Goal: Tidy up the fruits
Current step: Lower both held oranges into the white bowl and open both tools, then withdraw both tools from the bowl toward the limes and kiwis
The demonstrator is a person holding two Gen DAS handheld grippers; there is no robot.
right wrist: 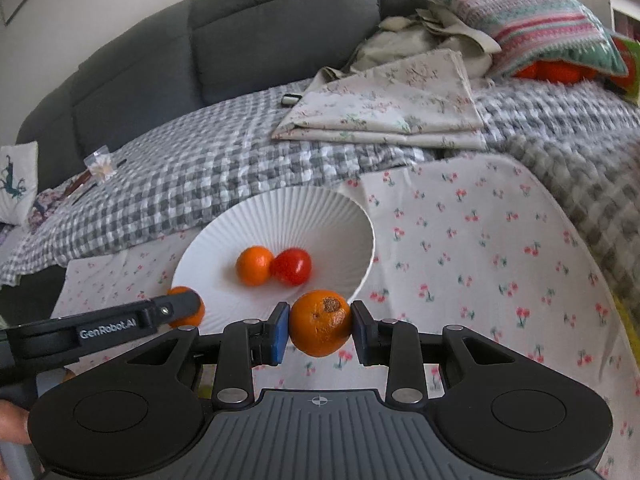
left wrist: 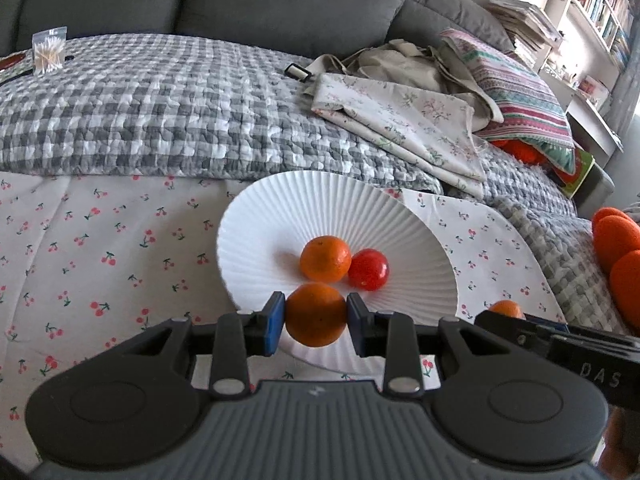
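A white ribbed plate (left wrist: 280,216) (right wrist: 248,224) lies on a cherry-print cloth and holds one orange (left wrist: 325,259) (right wrist: 254,265) touching a red tomato (left wrist: 369,269) (right wrist: 291,266). My left gripper (left wrist: 316,316) is shut on an orange (left wrist: 316,315) over the plate's near rim; this orange also shows in the right wrist view (right wrist: 185,312). My right gripper (right wrist: 320,324) is shut on an orange with a brown blemish (right wrist: 320,322) just right of the plate's near edge; it peeks out in the left wrist view (left wrist: 506,309).
The cherry-print cloth (left wrist: 88,256) (right wrist: 500,240) lies over a grey checked quilt (left wrist: 160,104) on a grey sofa. Folded floral fabric (left wrist: 400,120) and a striped pillow (left wrist: 516,88) lie behind. Orange knitted balls (left wrist: 618,248) sit at right. A cotton-swab bag (left wrist: 49,53) is far left.
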